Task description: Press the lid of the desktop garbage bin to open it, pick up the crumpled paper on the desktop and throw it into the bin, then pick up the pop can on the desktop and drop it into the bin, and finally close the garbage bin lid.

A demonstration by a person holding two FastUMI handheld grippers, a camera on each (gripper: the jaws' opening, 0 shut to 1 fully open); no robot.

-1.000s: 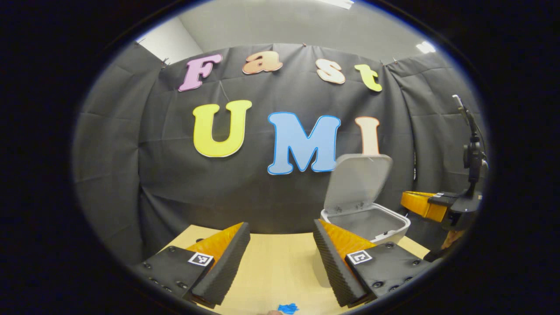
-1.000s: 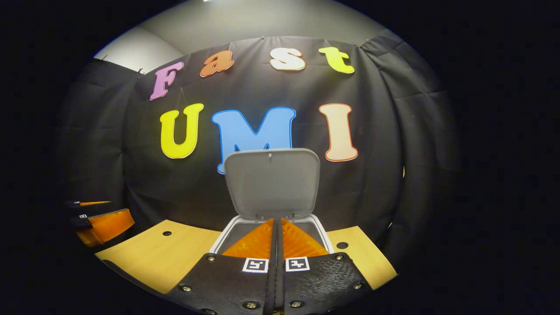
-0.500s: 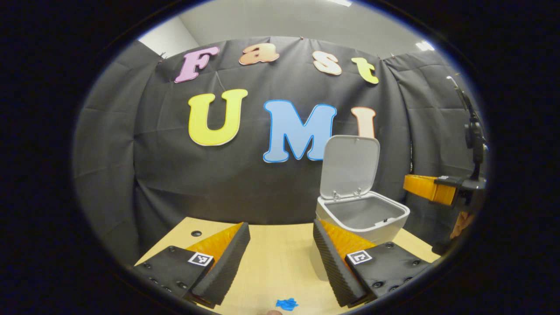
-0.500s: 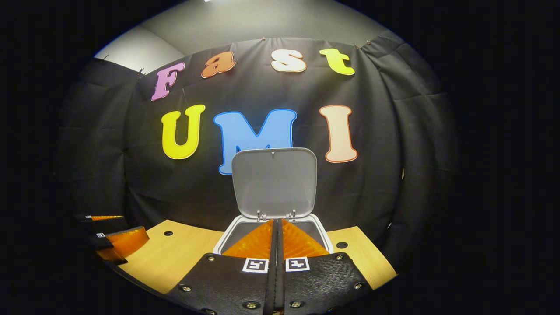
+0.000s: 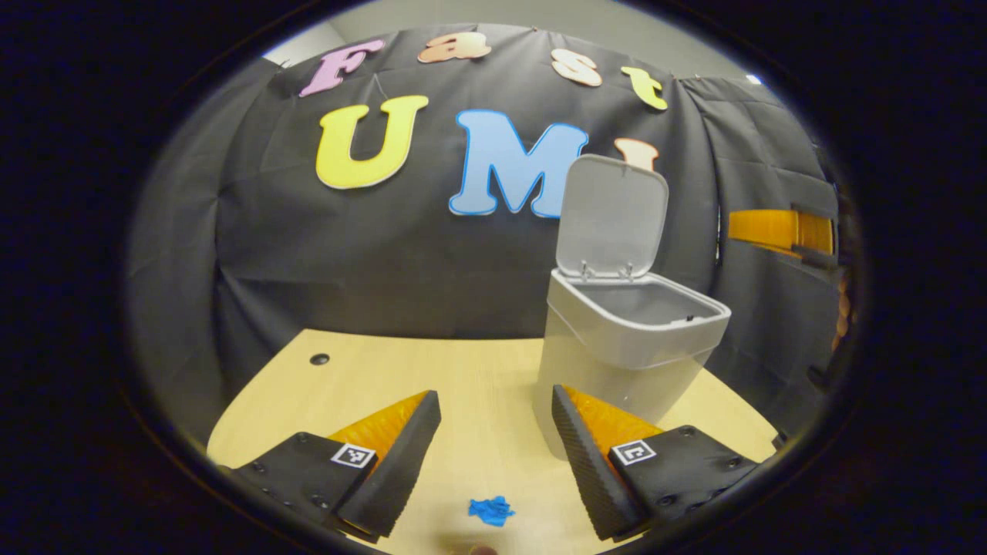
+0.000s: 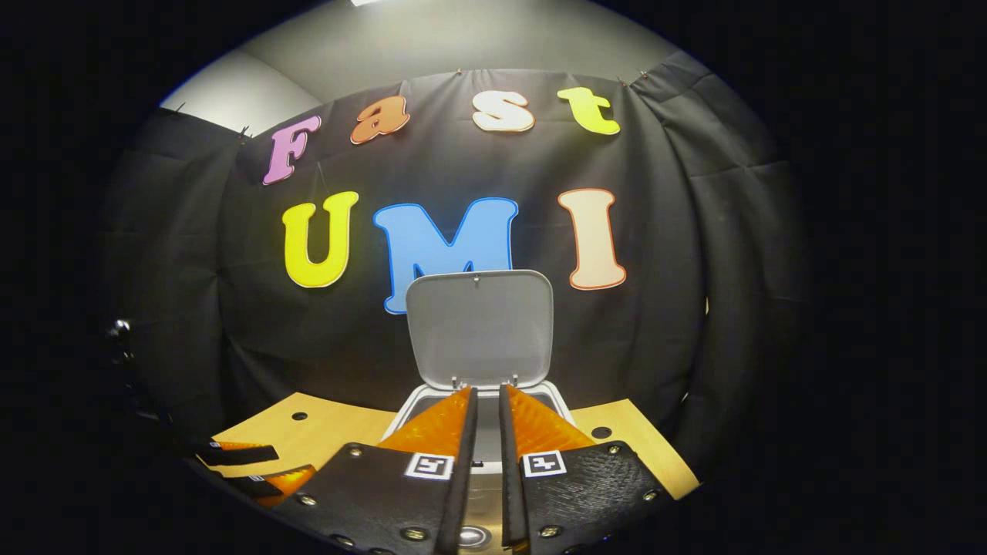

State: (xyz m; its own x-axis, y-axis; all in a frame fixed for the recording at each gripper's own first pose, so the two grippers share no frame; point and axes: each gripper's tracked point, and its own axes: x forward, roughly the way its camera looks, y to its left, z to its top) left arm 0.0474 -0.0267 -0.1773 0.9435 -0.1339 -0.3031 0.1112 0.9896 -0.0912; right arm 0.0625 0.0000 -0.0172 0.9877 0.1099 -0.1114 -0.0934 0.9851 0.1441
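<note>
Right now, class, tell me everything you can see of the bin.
The bin is a pale grey box of what looks like plastic, with rounded corners and a wider top rim. It stands upright on the wooden table before the black cloth. Its lid is hinged at the back and stands open, nearly upright. The visible interior looks empty. Neither gripper touches it.

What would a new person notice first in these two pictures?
Probably the pale grey plastic bin, standing on the light wooden desk with its lid raised upright against the black cloth wall. Next, a small crumpled blue scrap lies on the desk between the open fingers of the left gripper.
</note>
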